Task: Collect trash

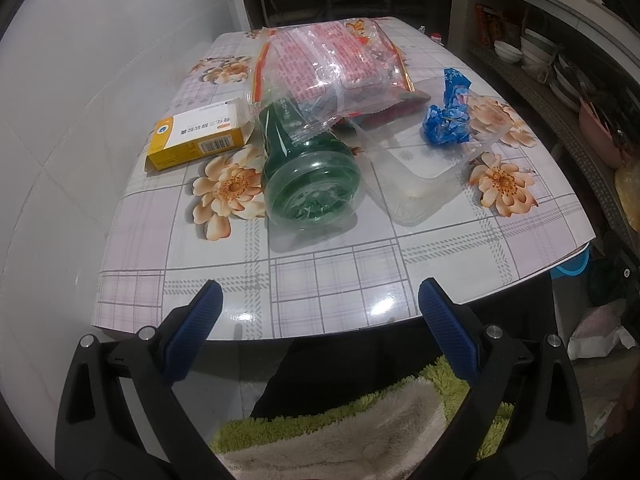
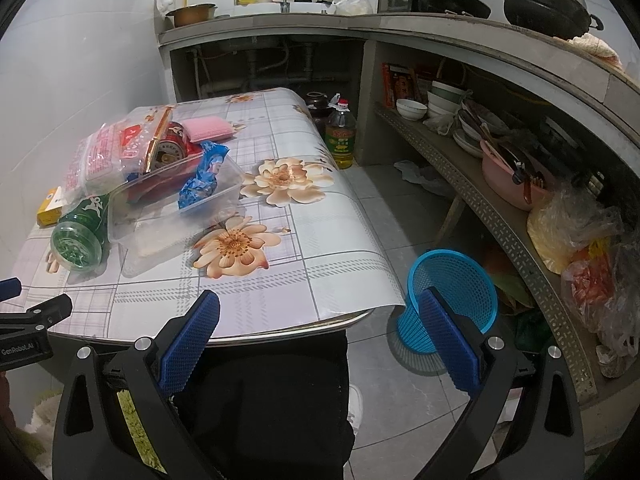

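Trash lies on the flowered table [image 1: 340, 288]: a green plastic bottle [image 1: 310, 176] on its side, a yellow medicine box [image 1: 196, 136], a clear red-printed bag [image 1: 320, 64], a crumpled blue wrapper [image 1: 448, 116] and a clear plastic container [image 1: 416, 168]. My left gripper [image 1: 320, 292] is open and empty over the table's near edge, short of the bottle. My right gripper [image 2: 320, 304] is open and empty at the table's front right corner. In the right wrist view I see the bottle [image 2: 80, 232], container [image 2: 172, 208], wrapper [image 2: 204, 180], a red can [image 2: 172, 140] and a blue mesh bin [image 2: 452, 300] on the floor.
A pink sponge [image 2: 208, 128] lies at the table's far end. An oil bottle [image 2: 340, 132] stands on the floor beyond the table. A low shelf [image 2: 500, 216] on the right holds bowls, a pink basin and bags. A tiled wall is to the left.
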